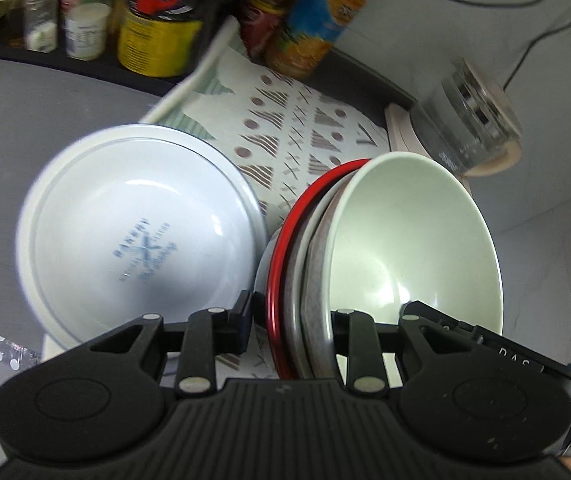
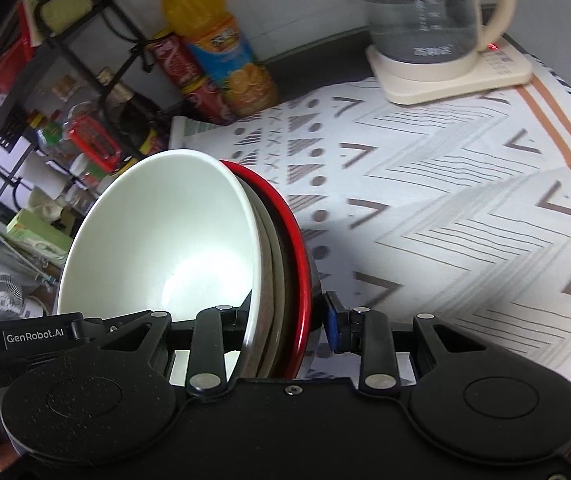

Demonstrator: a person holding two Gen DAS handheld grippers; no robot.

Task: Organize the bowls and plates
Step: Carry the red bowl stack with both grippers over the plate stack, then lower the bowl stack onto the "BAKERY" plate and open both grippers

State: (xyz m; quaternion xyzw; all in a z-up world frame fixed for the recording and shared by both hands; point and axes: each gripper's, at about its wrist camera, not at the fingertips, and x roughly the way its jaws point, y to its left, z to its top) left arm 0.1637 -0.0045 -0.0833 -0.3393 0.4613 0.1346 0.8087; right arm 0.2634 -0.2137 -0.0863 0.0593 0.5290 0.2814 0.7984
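Black jaws of our left gripper (image 1: 327, 316) are clamped narrow across the rims of a nested stack of bowls (image 1: 317, 264), and our right gripper (image 2: 287, 314) pinches the same stack (image 2: 273, 264) from the opposite side, so we hold it tilted on edge above the patterned mat (image 2: 445, 208). Innermost sits the pale green bowl (image 1: 409, 240), then grey rims, then the red-rimmed bowl (image 1: 281, 248) outermost. Just left of the stack in the left wrist view stands a white bowl (image 1: 137, 232) with blue print. Farther back we see an orange juice bottle (image 2: 213, 36) and a glass kettle (image 2: 425, 12) on its cream base.
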